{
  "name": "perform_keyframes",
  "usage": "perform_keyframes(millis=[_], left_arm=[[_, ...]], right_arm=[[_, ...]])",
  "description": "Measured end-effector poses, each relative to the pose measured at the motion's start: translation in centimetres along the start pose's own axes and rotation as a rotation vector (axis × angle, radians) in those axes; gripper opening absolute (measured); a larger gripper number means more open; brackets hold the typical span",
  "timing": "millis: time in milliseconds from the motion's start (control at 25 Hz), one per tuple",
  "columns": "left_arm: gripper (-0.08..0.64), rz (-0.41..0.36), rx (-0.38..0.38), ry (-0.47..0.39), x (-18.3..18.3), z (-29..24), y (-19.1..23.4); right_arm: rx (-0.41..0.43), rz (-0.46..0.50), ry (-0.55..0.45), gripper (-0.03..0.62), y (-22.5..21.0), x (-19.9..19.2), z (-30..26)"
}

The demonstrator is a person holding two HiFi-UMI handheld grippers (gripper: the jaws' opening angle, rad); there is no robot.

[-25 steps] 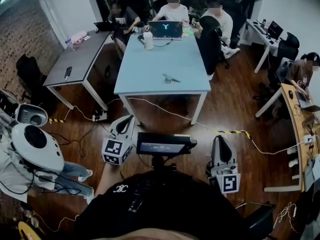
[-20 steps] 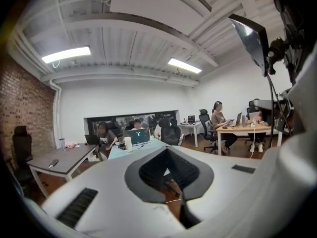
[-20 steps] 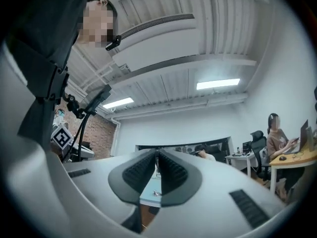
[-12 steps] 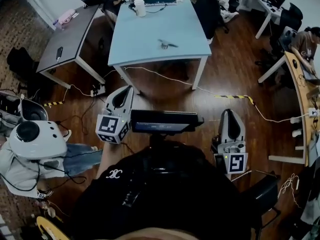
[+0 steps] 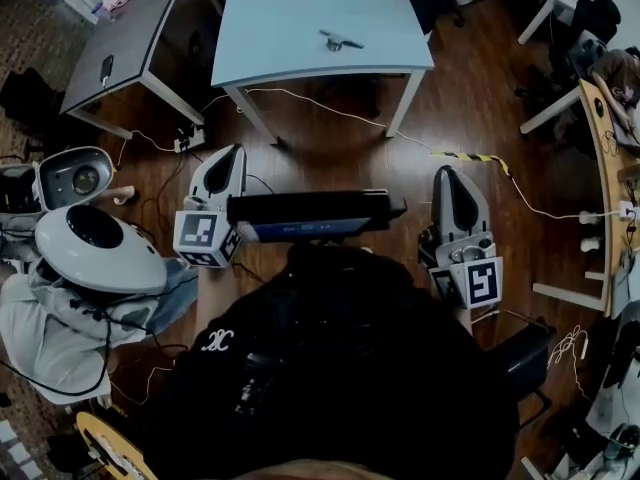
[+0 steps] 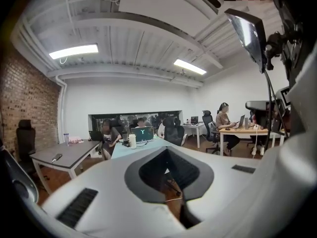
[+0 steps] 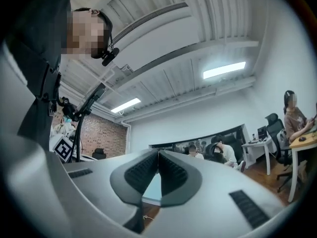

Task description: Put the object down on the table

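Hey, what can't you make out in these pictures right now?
The small dark object on the blue table: head view, too small to identify.
The blue table's far end: head view, cut off by the top edge.
The floor beneath the person: head view, hidden by the dark torso.
The flat item on the grey table: head view, too small to name.

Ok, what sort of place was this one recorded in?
Most likely a shared office or lab: tables in rows, people working at laptops, and office chairs on a wood floor.
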State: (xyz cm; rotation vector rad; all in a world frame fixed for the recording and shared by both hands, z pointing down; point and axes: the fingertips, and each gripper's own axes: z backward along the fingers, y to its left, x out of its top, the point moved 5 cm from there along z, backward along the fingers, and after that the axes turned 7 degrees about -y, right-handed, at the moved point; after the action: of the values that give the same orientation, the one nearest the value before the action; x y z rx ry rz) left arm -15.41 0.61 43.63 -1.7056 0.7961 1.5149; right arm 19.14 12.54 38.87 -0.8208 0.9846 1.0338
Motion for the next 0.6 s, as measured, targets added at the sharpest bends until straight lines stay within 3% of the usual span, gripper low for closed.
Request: perform_keyframes(millis=[200,360,600], left_arm=[[0.005,-0.023,0.008,-0.024,0.3,-0.6,0.7],[0.005,-0.024,0.016,-0.060,1.2,-1.4,0.3],[0.005,-0.034,0.029,-0.100,2.7,-2.2,-0.4]], right_arm=[[-0.006,-0.043,-0.013,-0.024,1.0,-0.7,-2.1],[-0.062,-0.012,-0.011,-0.025,0.2,-0.9,-3.7],[-0.057,0.046,0.009,-0.026,-0.8,-1.2,-4.5]])
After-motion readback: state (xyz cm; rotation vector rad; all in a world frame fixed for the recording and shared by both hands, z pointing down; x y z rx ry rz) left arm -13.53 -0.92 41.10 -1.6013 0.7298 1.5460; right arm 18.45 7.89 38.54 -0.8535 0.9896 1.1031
